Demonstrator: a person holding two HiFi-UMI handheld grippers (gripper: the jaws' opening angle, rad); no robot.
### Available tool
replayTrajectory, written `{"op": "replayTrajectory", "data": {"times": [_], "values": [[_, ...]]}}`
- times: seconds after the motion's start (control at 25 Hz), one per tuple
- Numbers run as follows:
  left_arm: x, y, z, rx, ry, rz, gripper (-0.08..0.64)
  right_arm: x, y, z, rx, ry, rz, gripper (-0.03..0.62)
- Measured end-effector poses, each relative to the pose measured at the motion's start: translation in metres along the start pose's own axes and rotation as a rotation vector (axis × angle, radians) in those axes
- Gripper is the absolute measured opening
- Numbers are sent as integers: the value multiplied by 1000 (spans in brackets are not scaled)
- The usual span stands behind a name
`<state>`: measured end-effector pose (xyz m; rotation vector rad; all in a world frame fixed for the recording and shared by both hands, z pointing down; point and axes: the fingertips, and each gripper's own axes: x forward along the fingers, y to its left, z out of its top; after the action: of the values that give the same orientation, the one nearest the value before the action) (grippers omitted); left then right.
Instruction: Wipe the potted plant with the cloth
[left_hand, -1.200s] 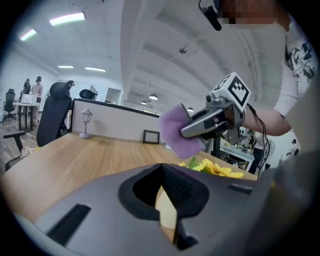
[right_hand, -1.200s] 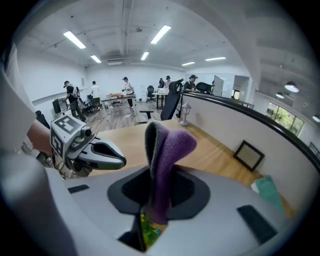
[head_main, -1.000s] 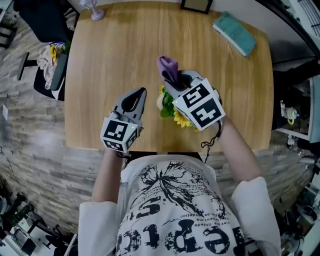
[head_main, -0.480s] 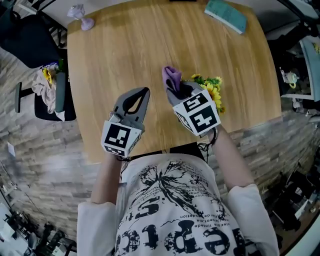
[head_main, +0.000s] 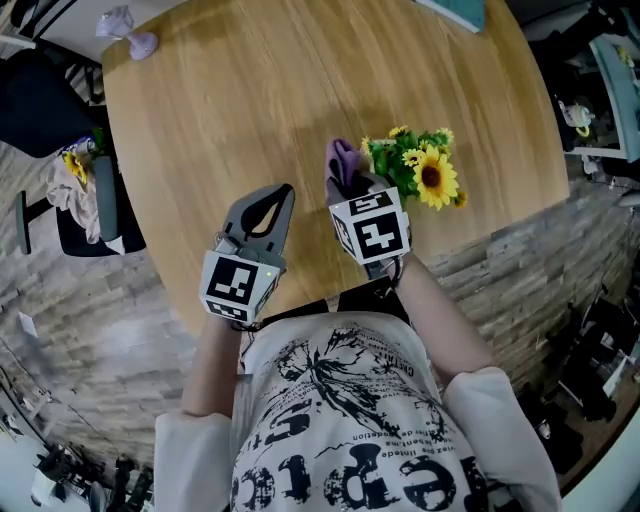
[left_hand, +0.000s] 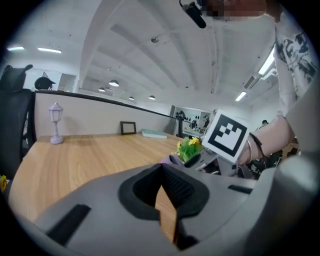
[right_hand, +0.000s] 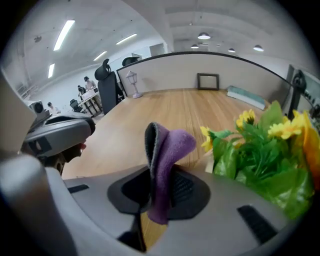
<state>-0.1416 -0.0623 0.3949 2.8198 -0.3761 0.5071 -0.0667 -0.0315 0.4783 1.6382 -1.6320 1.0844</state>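
Note:
The potted plant (head_main: 415, 170), yellow sunflowers over green leaves, stands on the wooden table (head_main: 230, 110) near its front right edge. My right gripper (head_main: 350, 188) is just left of it, shut on a purple cloth (head_main: 344, 160) that sticks up folded out of the jaws. In the right gripper view the cloth (right_hand: 162, 150) rises from the gripper (right_hand: 159, 187), with the plant (right_hand: 265, 150) close on the right, apart from the cloth. My left gripper (head_main: 276, 196) is shut and empty, a short way left of the right one. From the left gripper (left_hand: 165, 176) I see the plant (left_hand: 189, 147) behind the right gripper.
A small lavender lamp figure (head_main: 125, 25) stands at the table's far left corner. A teal book (head_main: 465, 8) and a picture frame (right_hand: 207, 81) lie along the far edge. A black chair (head_main: 80, 190) with clothes stands left of the table. The table's front edge runs just under both grippers.
The right gripper with the cloth has come down off the plant to its left side and rolled. The plant now shows uncovered. The left gripper shifted slightly forward and stayed shut.

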Motion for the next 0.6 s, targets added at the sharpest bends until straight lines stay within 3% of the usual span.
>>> {"op": "replayTrajectory", "data": {"times": [0.24,0.6], "values": [[11,-3,-11,-13,11,-41,3,8,-12,0,217,-48,-7,78],[19,-11,-18,-16,19,-83,3,0,-18,-25,353,-33,40,78]]}}
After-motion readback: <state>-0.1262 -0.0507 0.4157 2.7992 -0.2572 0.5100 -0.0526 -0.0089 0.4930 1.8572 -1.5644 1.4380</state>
